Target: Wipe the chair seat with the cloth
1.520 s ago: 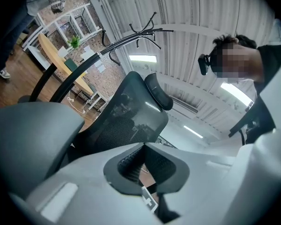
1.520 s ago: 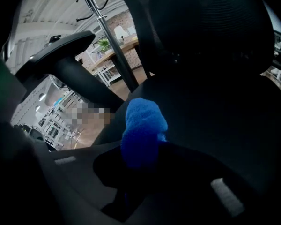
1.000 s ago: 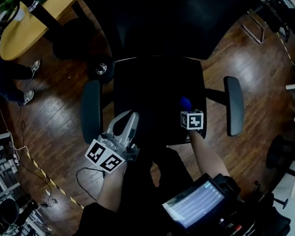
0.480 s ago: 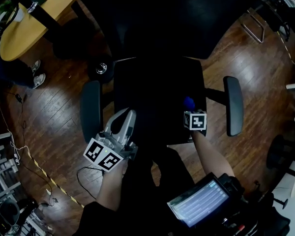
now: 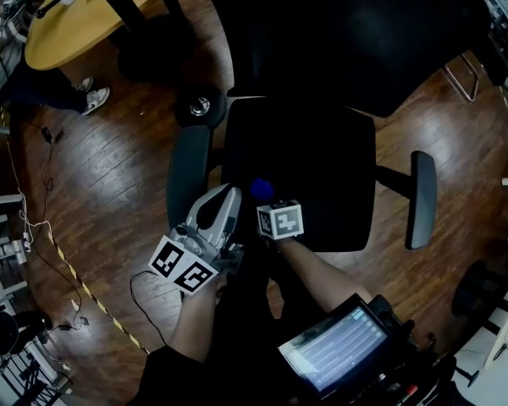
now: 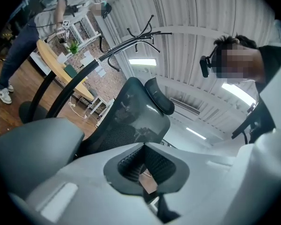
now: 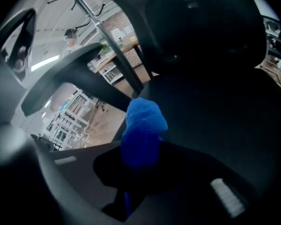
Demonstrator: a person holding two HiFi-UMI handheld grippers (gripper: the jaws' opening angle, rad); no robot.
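Observation:
The black chair seat (image 5: 313, 167) fills the middle of the head view, under a dark backrest (image 5: 339, 32). My right gripper (image 5: 267, 201) is shut on a blue cloth (image 5: 261, 189), which rests on the seat's front left corner. In the right gripper view the cloth (image 7: 143, 128) bulges out between the jaws of the right gripper (image 7: 140, 146), in front of the seat (image 7: 215, 111). My left gripper (image 5: 223, 200) hovers off the seat, just below the left armrest (image 5: 189, 172). Its jaws meet at the tips with nothing in them, and the left gripper (image 6: 145, 165) points up at the backrest (image 6: 131, 111).
The right armrest (image 5: 422, 197) stands out to the right of the seat. A wooden table (image 5: 76, 19) and a person's shoe (image 5: 93, 100) are at the upper left. A cable (image 5: 34, 227) trails over the wooden floor. A lit screen (image 5: 334, 345) hangs near my body.
My right gripper has dragged the blue cloth leftward across the seat, from near the front right to the front left corner. The left gripper stays beside the left armrest.

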